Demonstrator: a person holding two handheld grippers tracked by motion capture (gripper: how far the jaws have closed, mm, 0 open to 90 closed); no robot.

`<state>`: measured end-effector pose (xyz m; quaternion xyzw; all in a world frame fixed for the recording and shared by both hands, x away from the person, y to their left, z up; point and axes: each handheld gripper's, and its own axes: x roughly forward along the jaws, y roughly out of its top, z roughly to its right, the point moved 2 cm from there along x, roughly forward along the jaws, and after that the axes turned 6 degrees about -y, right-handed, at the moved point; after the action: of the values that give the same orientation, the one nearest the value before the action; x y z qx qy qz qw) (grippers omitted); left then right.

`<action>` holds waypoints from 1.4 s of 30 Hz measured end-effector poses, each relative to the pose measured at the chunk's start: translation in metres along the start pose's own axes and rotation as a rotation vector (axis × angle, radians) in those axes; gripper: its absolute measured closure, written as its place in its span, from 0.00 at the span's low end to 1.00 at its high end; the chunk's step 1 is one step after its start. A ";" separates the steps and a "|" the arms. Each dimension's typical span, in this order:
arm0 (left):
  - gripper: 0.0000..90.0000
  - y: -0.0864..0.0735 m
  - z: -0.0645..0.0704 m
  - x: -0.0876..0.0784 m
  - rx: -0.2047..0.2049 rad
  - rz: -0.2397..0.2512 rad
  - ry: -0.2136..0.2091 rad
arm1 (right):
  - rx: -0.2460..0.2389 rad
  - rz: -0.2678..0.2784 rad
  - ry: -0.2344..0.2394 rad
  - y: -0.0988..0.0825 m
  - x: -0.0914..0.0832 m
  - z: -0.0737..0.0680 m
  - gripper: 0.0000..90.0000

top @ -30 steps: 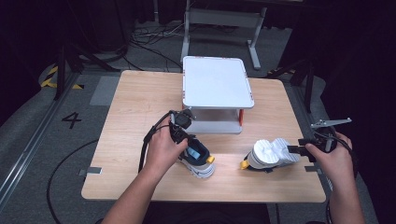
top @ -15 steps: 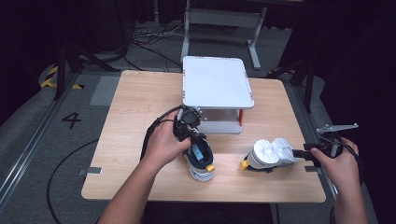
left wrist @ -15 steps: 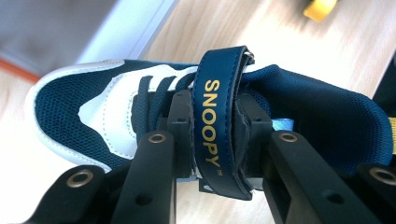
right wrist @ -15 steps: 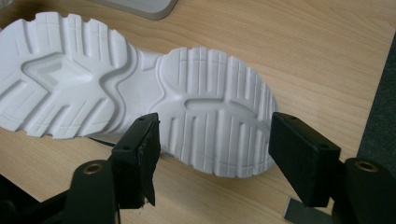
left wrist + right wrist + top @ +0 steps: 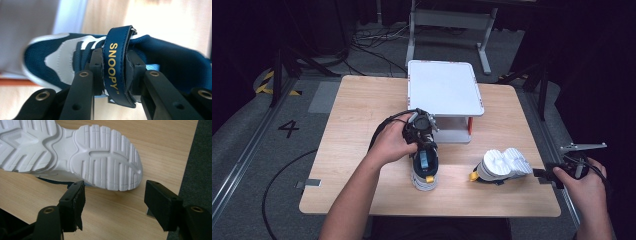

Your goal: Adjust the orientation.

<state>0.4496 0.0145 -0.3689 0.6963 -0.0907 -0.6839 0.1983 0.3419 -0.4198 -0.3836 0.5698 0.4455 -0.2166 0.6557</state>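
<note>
Blue and white, the small sneaker point(image 5: 75, 62) stands on the wooden table point(image 5: 362, 110), just in front of the white shelf stand point(image 5: 444, 87). In the high view it sits near the front edge with its toe toward the person. A dark blue strap point(image 5: 117, 65) goes over the top of it, with the word SNOOPY on it in yellow letters.

The left gripper point(image 5: 115, 75) has its two black jaws pressed tight on that strap, one on each side. The strap is thin and sticks up, so it is an easy spot to pinch. I think the shoe is held this way so it can be lifted or turned without squashing it.

The other sneaker point(image 5: 502, 165) lies on its side farther right on the table. Its white bumpy sole point(image 5: 100, 157) faces the right gripper point(image 5: 115, 195). That gripper has its jaws wide apart and holds nothing. It is low over the table, just beside the toe end of the sole but not touching it. The right hand point(image 5: 584, 182) holds it out past the table's right edge. My guess is that it waits there, ready to grab this shoe.
</note>
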 end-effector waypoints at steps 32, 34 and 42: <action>0.43 0.013 0.071 -0.007 -0.454 0.031 0.101 | -0.082 0.010 0.049 0.030 0.013 -0.014 0.37; 0.44 0.015 0.074 0.008 -0.429 -0.007 0.074 | -0.086 0.016 0.053 0.031 0.013 -0.015 0.37; 0.65 0.016 0.075 0.028 -0.381 -0.119 0.077 | -0.095 0.023 0.060 0.034 0.012 -0.016 0.37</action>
<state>0.3790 -0.0227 -0.3873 0.6761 0.0892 -0.6720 0.2887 0.3695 -0.3935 -0.3742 0.5492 0.4684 -0.1705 0.6707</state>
